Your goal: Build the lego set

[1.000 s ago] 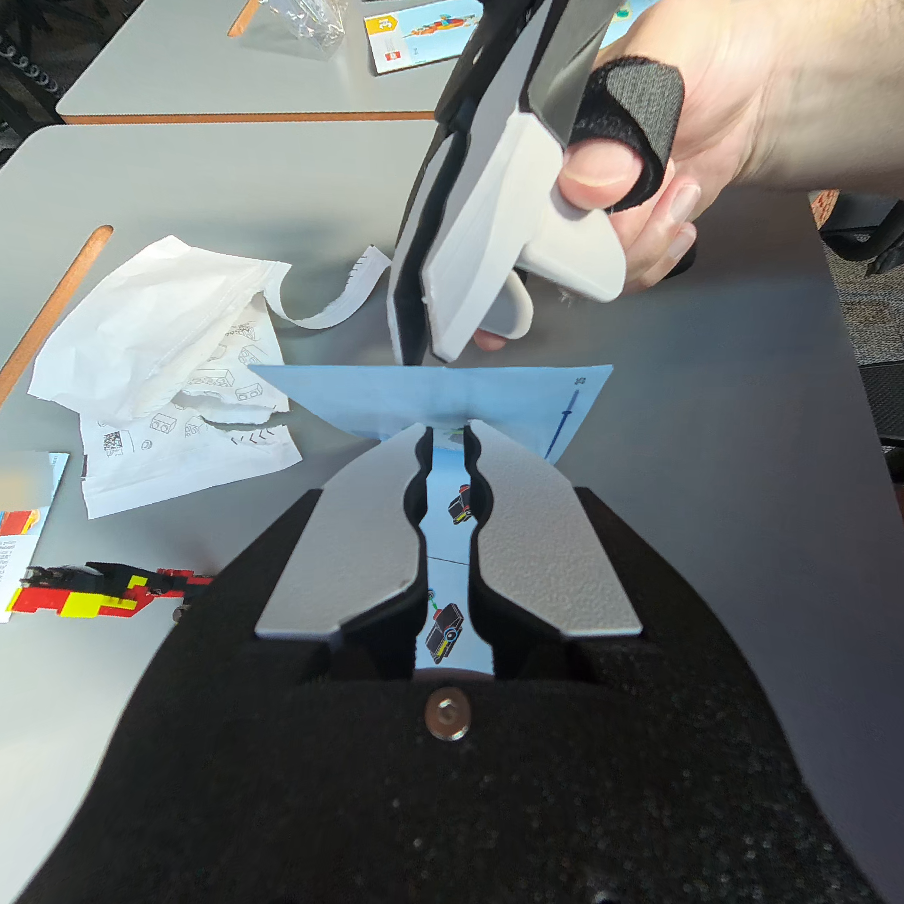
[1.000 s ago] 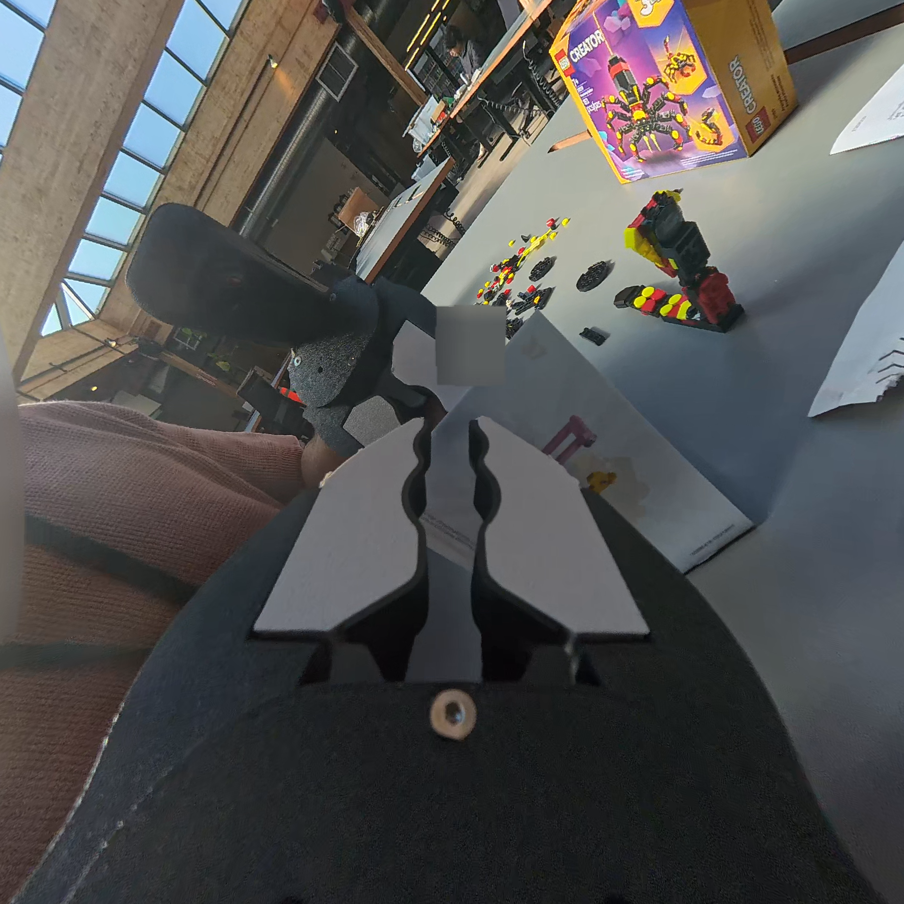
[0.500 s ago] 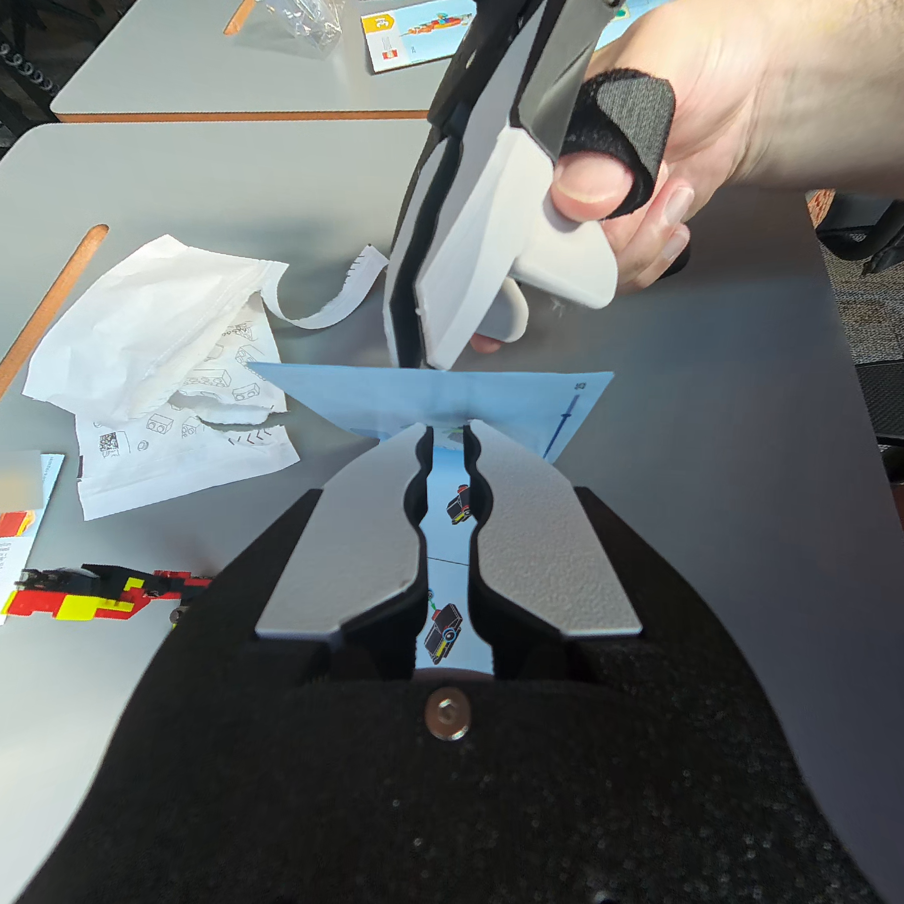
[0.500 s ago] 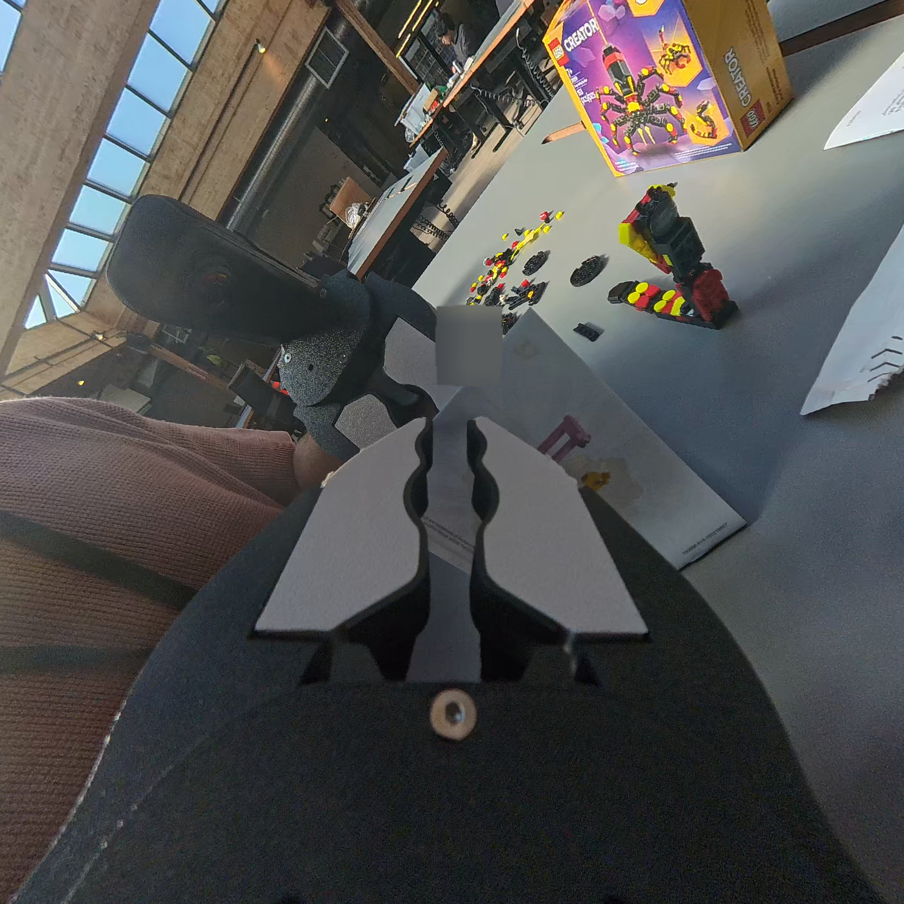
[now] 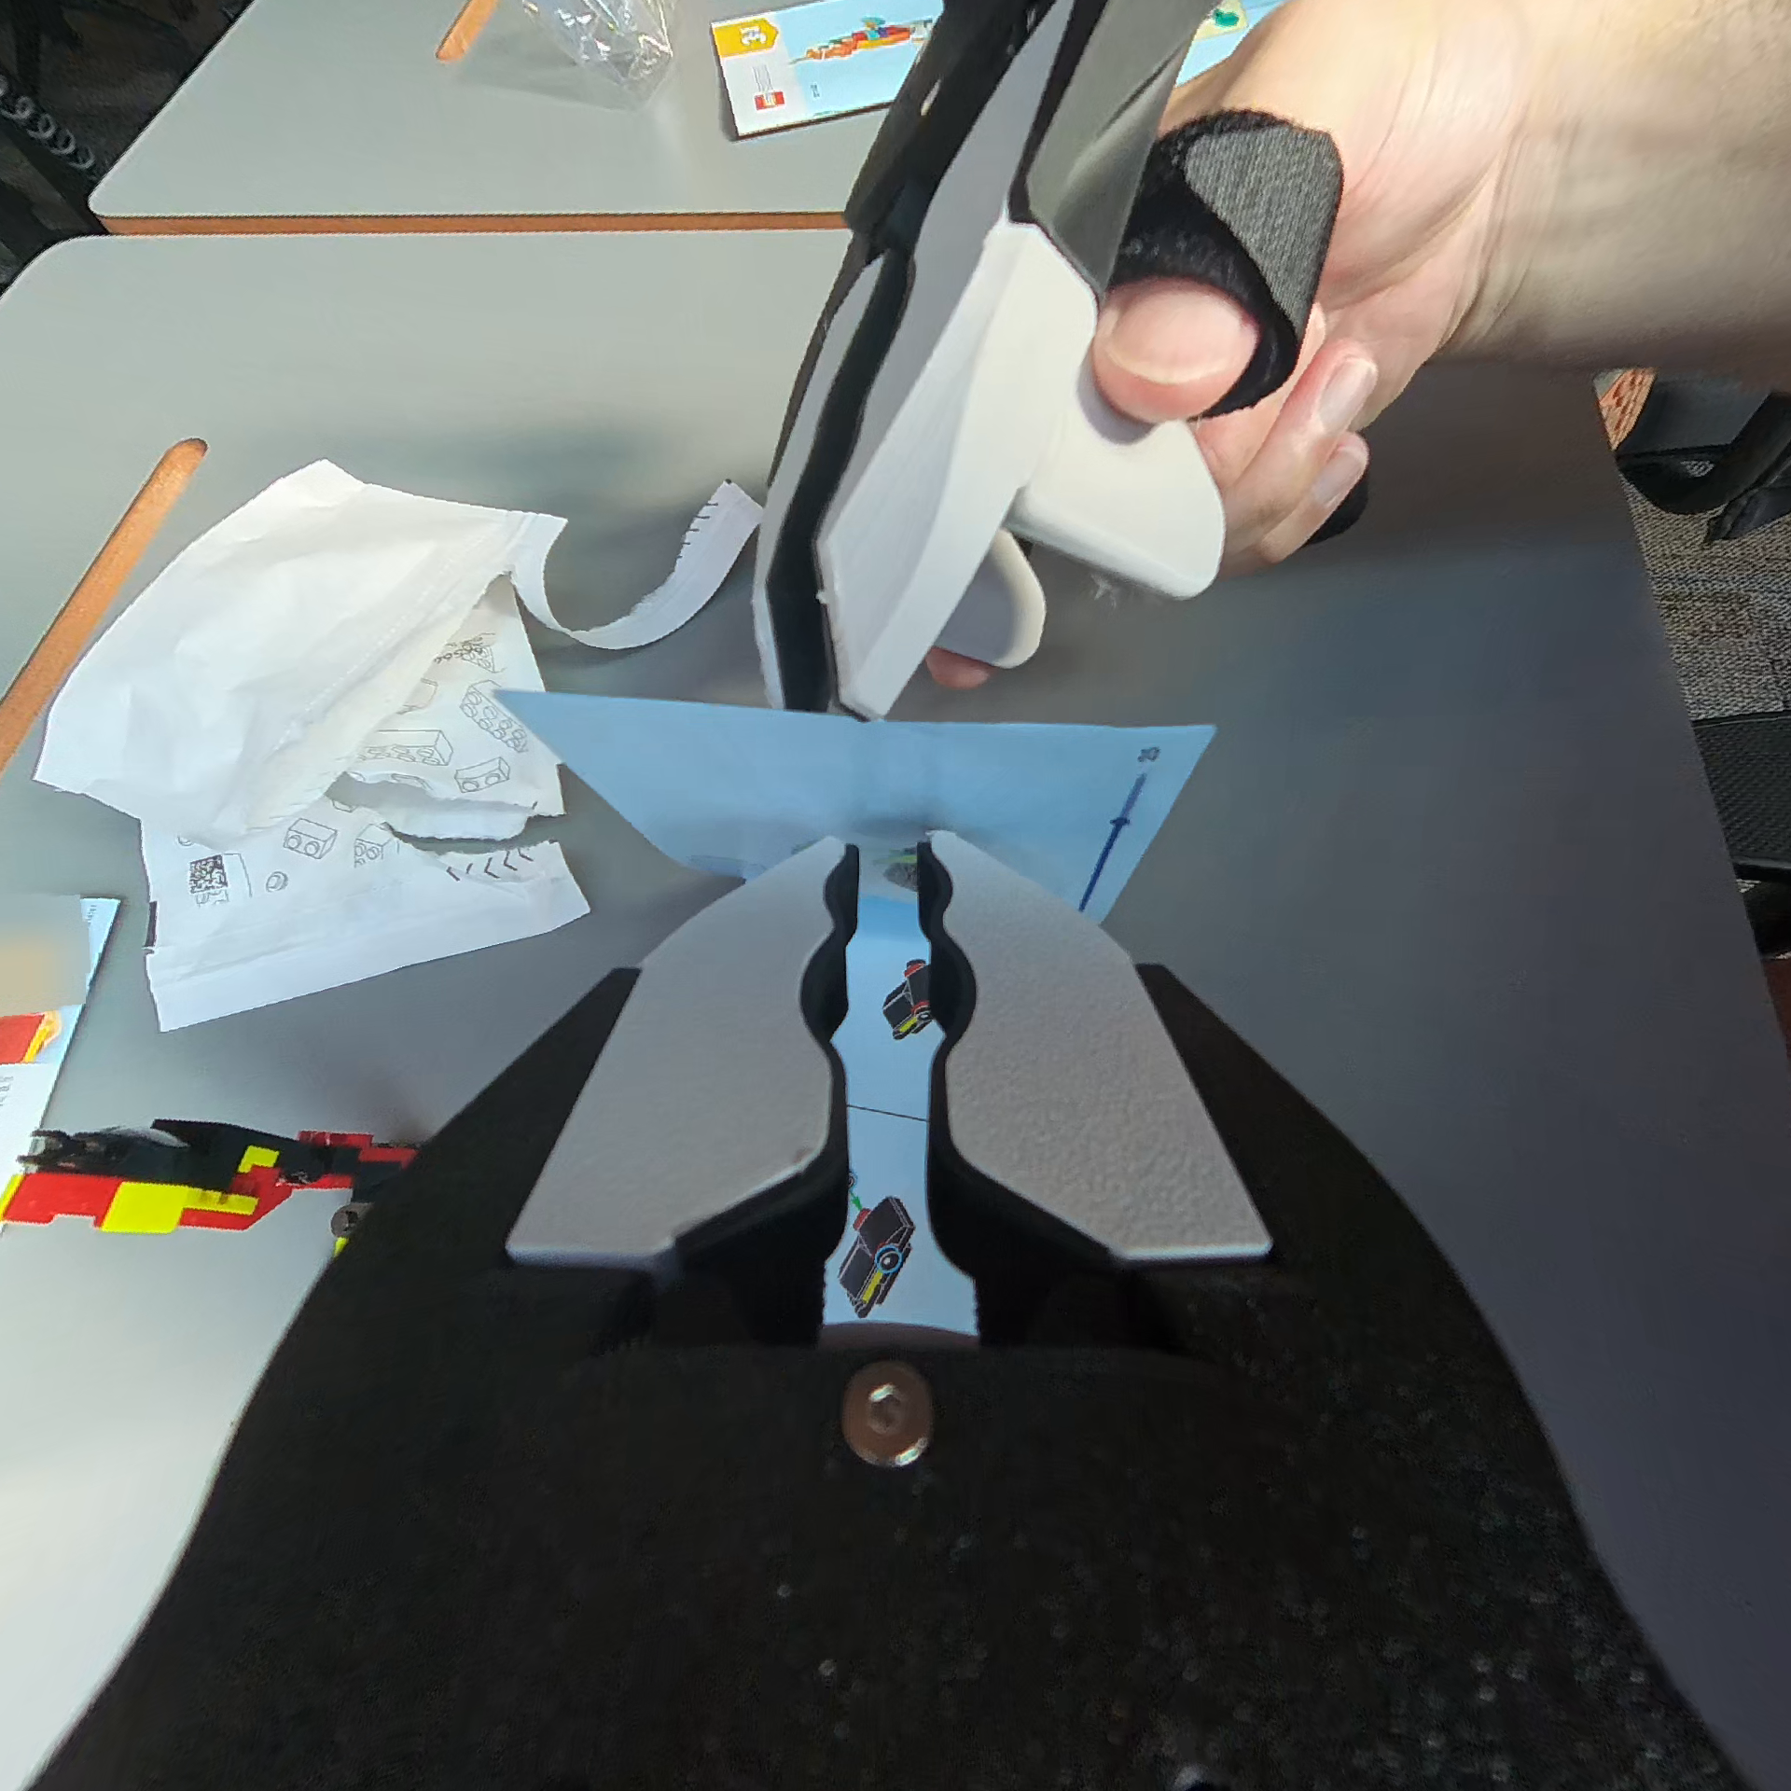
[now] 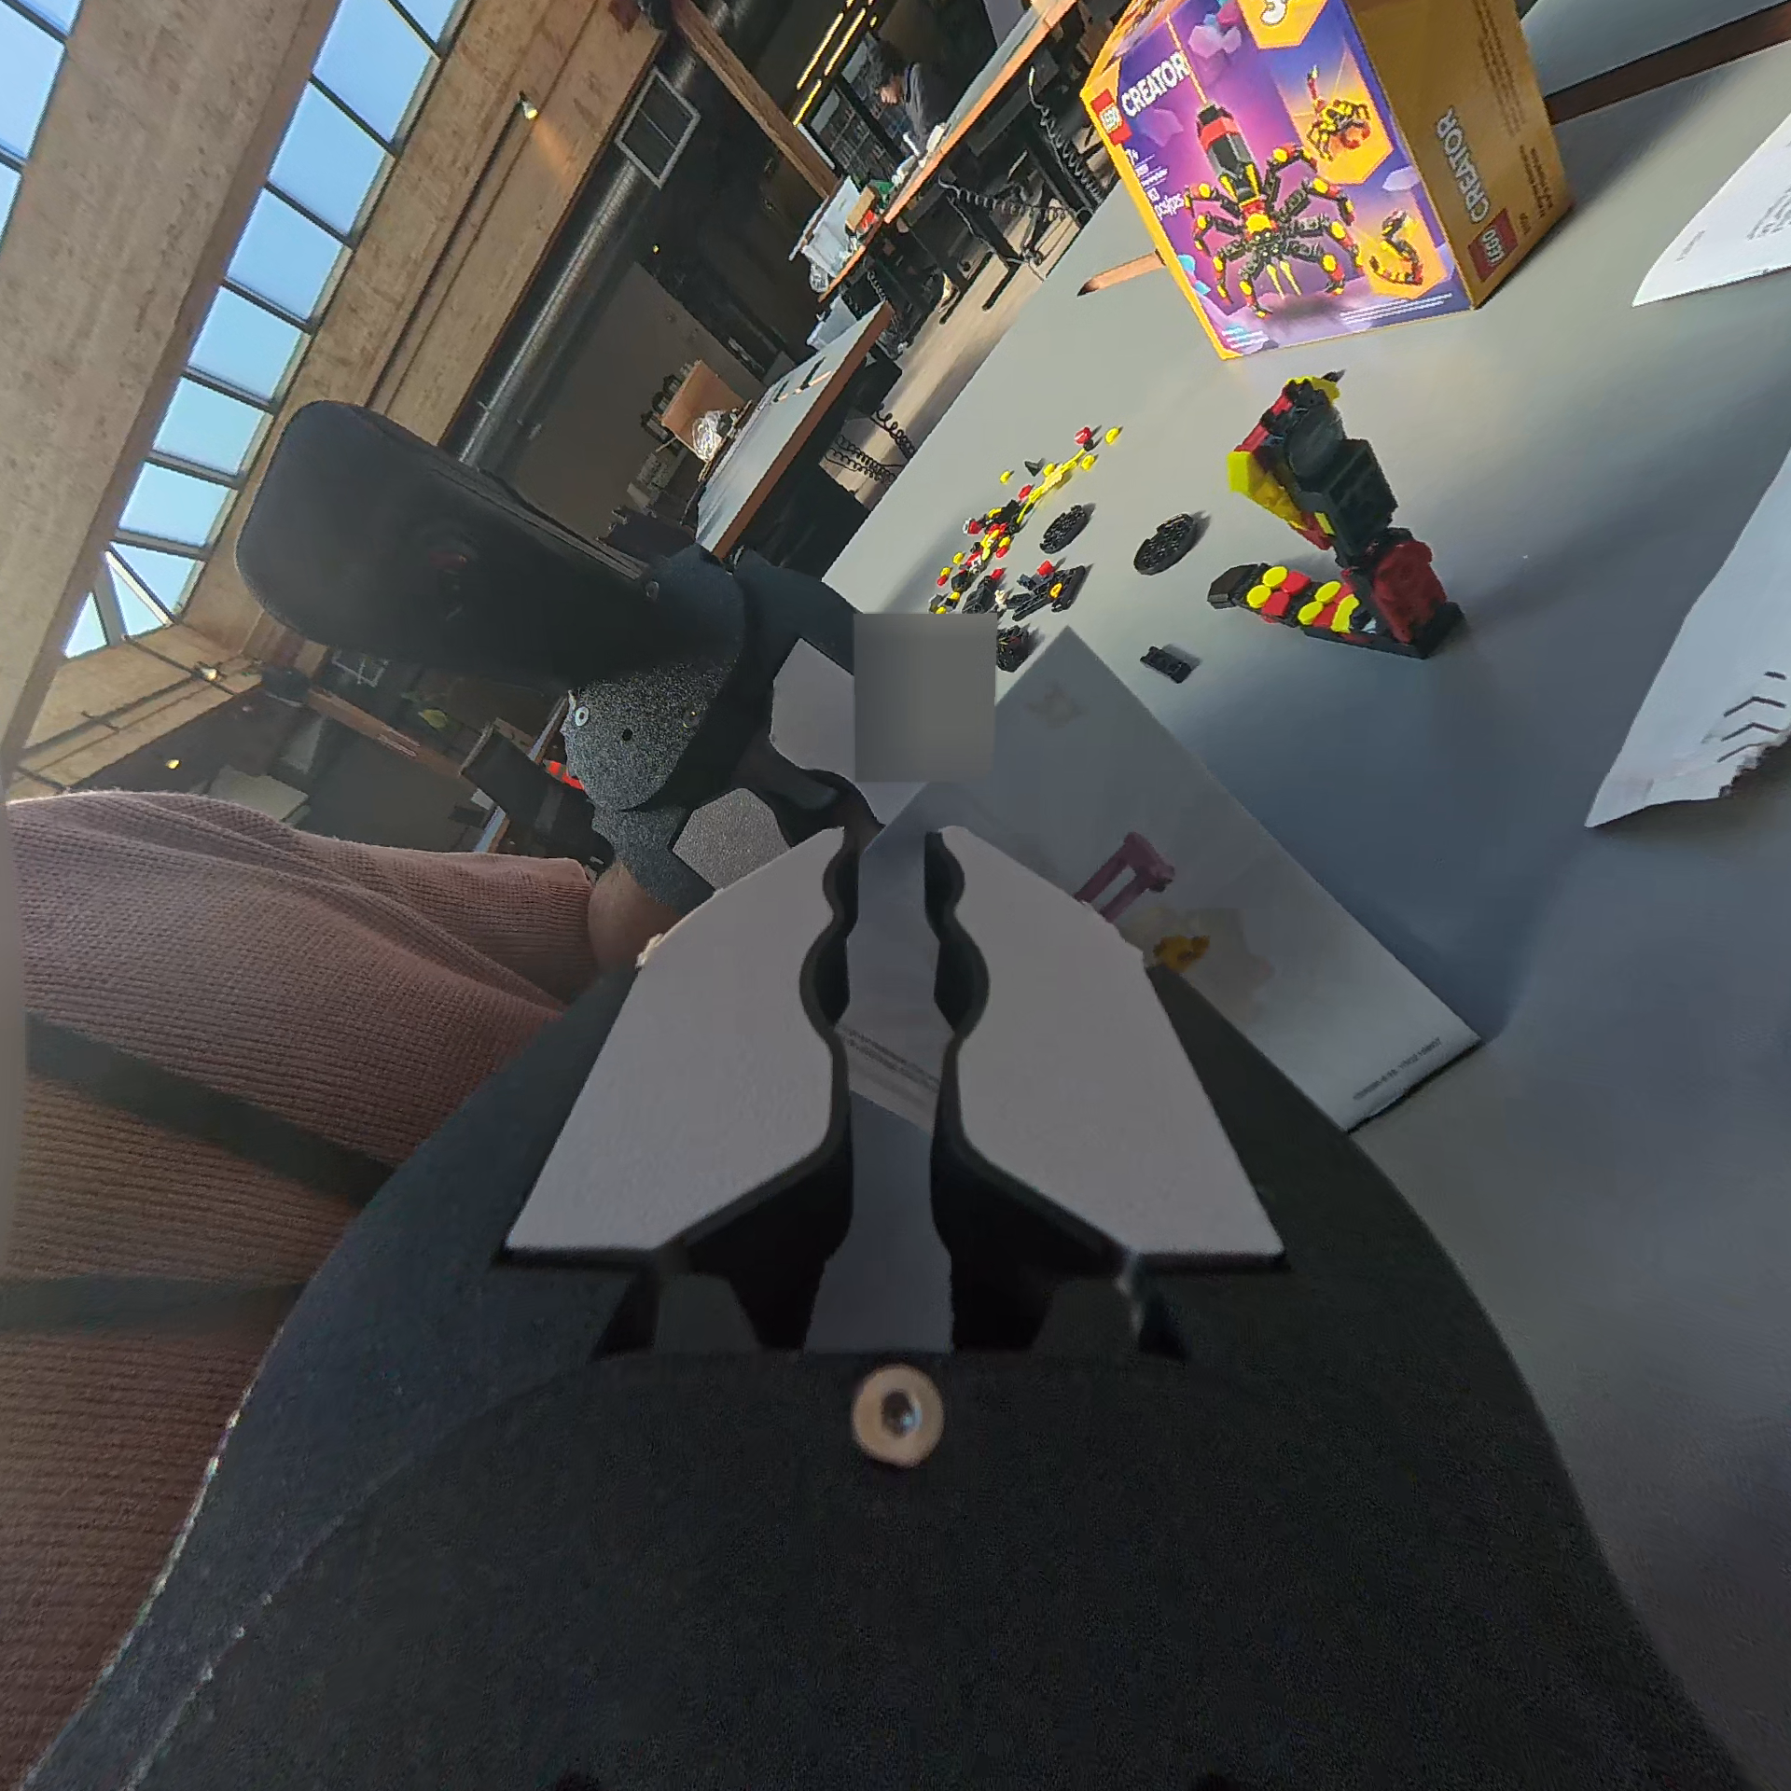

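Left wrist view, left to right: the half-built red, yellow and black model (image 5: 184,1178) lies at the table's (image 5: 1405,872) edge, torn white paper bags (image 5: 291,698) sit beyond it, and the instruction booklet (image 5: 775,785) stands tented at centre. Left gripper (image 5: 887,858) has its jaws narrowed onto the booklet's lower page, apparently pinning it flat. Right gripper (image 5: 824,698), held by a hand (image 5: 1454,242), comes down from above with its jaws pinched shut on the raised page's top edge, probably to turn it. Right wrist view shows loose pieces (image 6: 1027,543), the model and the set's box (image 6: 1357,174) well apart from the booklet.
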